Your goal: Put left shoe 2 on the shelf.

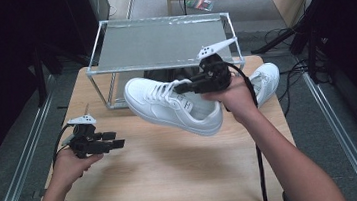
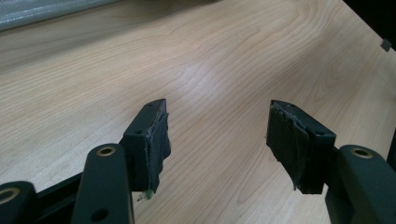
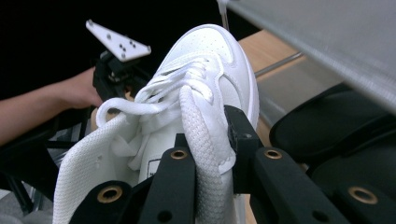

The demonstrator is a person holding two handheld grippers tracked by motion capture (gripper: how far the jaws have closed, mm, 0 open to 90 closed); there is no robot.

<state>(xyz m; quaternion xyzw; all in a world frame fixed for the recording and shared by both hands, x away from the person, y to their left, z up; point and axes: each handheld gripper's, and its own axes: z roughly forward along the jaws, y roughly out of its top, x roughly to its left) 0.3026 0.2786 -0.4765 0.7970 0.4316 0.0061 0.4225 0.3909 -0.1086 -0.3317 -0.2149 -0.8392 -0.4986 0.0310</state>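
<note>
High view: right hand-held gripper [image 1: 185, 86] aloft, clamped on white sneaker [image 1: 167, 106].

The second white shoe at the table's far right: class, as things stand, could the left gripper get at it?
Probably not directly. The left gripper is open at the near left, and the held shoe with the right gripper lies between it and the second shoe.

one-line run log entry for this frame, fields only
right gripper: shut on white sneaker tongue, lifted off table | left gripper: open, idle over table | second sneaker: on table by rack
</note>
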